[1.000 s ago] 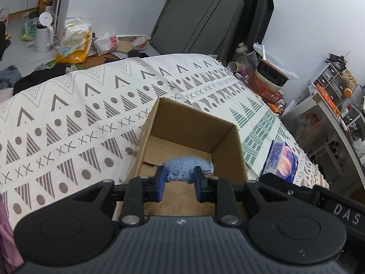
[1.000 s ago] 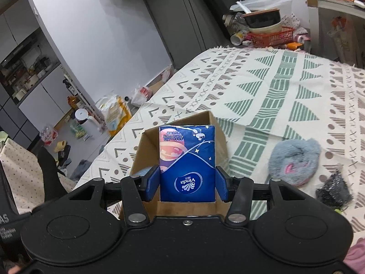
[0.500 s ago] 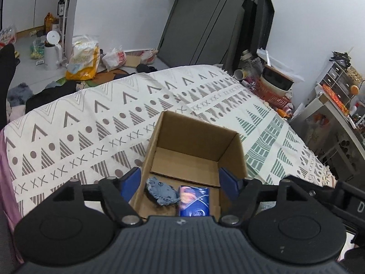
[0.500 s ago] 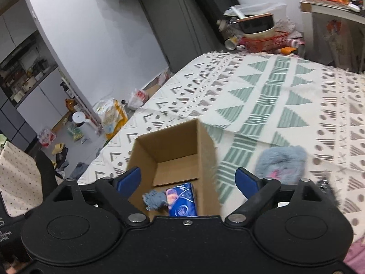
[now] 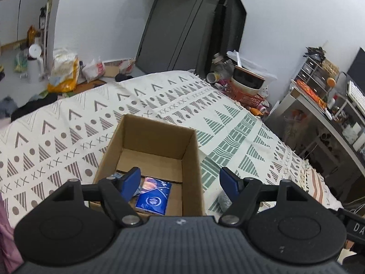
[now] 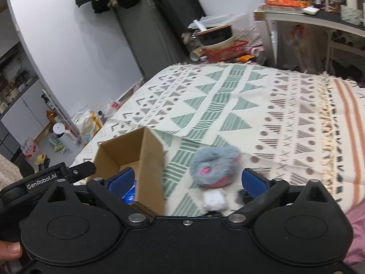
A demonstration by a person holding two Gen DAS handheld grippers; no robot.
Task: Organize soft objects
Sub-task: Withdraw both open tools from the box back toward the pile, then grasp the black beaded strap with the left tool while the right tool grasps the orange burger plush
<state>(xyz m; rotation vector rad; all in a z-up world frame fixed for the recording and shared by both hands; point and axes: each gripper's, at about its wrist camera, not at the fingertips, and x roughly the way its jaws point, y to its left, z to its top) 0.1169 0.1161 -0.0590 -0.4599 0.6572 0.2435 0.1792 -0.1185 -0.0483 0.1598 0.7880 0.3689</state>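
A patterned blanket [image 6: 228,105] is covering the whole bed, giving the soft things a wide flat place to lie. On it a cardboard box [image 5: 189,159] is sitting with its top open, serving, I would judge, as the bin everything is being gathered into. Inside, on the floor at the near end, a blue tissue pack [image 5: 153,195] is lying flat, and just beside it a scrap of light blue cloth [image 5: 137,191] is peeking out from behind a finger, mostly hidden. The left gripper [image 5: 180,178] is hanging above the box with its jaws spread wide and nothing between them. The right gripper [image 6: 186,179] is also gaping and carrying nothing, and it is pointing past the box's right wall at a fluffy grey plush toy [image 6: 214,166] with a pink patch, which is resting on the blanket just beside the box, outside it. The toy is sitting between the spread fingers in that view, so I take it to be the next pick. A small white thing [image 6: 215,199] is lying near the toy's close side, too blurred to name, and a little dark object [image 6: 244,196] is showing beside the right finger, equally unclear. At the lower left edge of the right view a person's thumb [image 6: 10,250] is showing beside the tool.
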